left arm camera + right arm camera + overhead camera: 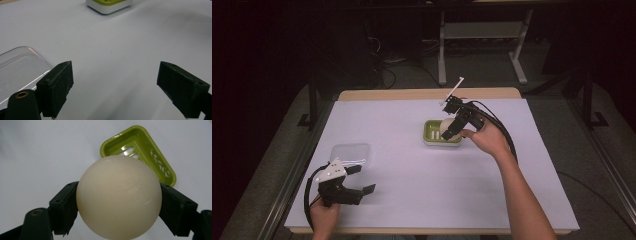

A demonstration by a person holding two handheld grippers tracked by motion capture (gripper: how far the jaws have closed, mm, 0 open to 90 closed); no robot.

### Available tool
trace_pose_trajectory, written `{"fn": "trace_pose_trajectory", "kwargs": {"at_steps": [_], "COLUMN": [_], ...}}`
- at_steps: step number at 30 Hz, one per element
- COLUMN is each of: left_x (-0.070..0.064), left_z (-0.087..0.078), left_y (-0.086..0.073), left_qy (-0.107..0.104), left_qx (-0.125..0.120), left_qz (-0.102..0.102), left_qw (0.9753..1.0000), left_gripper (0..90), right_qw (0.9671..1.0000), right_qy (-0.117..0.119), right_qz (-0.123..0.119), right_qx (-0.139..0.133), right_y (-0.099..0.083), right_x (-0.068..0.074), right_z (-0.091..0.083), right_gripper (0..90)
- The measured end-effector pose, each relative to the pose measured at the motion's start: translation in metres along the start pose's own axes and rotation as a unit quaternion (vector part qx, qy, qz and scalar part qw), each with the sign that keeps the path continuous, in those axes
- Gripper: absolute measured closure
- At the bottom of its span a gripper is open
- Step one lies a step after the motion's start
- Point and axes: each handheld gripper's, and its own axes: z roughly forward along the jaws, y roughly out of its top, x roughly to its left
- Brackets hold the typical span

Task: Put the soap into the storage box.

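A cream-white round ball (119, 197) sits between the two black jaws of my right gripper (119, 207), which is shut on it. In the high view that gripper (451, 129) holds the ball (446, 125) just above a green soap dish (432, 134) with a white base, right of the table's middle. The dish (150, 152) lies beyond the ball, its slotted inside showing. My left gripper (362, 181) rests low at the front left, jaws wide apart with nothing between them (115, 85). The dish's near corner (108, 6) shows far ahead of it.
A clear plastic lid (350, 152) lies on the white table cover (412, 175) just beyond the left gripper, and its edge (20, 67) shows beside the left jaw. Metal table legs and cables stand on the dark floor behind the table.
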Motion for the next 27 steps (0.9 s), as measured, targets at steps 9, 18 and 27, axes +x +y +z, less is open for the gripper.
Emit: {"fn": "trace_pose_trajectory", "kwargs": {"at_steps": [9, 18, 27], "left_x": [0.0, 0.001, 0.0], "left_z": [-0.001, -0.001, -0.001], "left_y": [0.0, 0.0, 0.0], "left_qy": [-0.002, -0.002, -0.001], "left_qx": [-0.001, 0.0, -0.007], "left_qz": [-0.001, 0.002, -0.004], "left_qw": [1.0, 1.0, 1.0], "left_gripper": [12.9, 12.9, 12.9], "right_qw": [0.9999, 0.9994, 0.9982], "right_qy": [-0.004, -0.007, -0.012], "right_qz": [0.007, 0.034, 0.058], "right_qx": [-0.006, -0.005, -0.007], "right_y": [0.016, 0.023, 0.027], "right_x": [-0.011, -0.022, -0.03], "right_z": [0.0, 0.016, 0.026], "right_gripper": [22.2, 22.1, 22.1]}}
